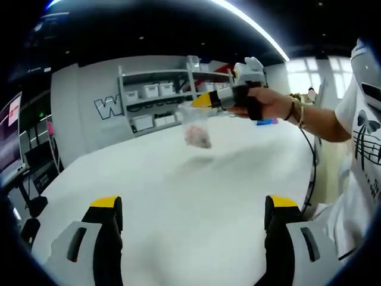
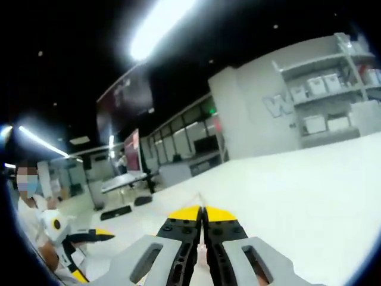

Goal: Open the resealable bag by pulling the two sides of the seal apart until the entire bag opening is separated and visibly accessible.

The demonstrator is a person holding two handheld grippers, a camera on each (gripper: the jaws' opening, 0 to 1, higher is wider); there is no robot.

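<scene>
The left hand-held gripper [image 1: 191, 215] stands wide apart over the white desk [image 1: 178, 179], its yellow-tipped jaws holding nothing. Ahead of it and to its right, the right hand-held gripper [image 1: 205, 100], gripped by a person's hand [image 1: 265, 104], is pinched together on the top edge of the clear resealable bag [image 1: 196, 128], which hangs below its tips above the desk with something pinkish inside. In the right gripper view, the jaws meet tip to tip, with a thin pale strip between them.

Clear bag [image 1: 197, 132] dangling above table
</scene>
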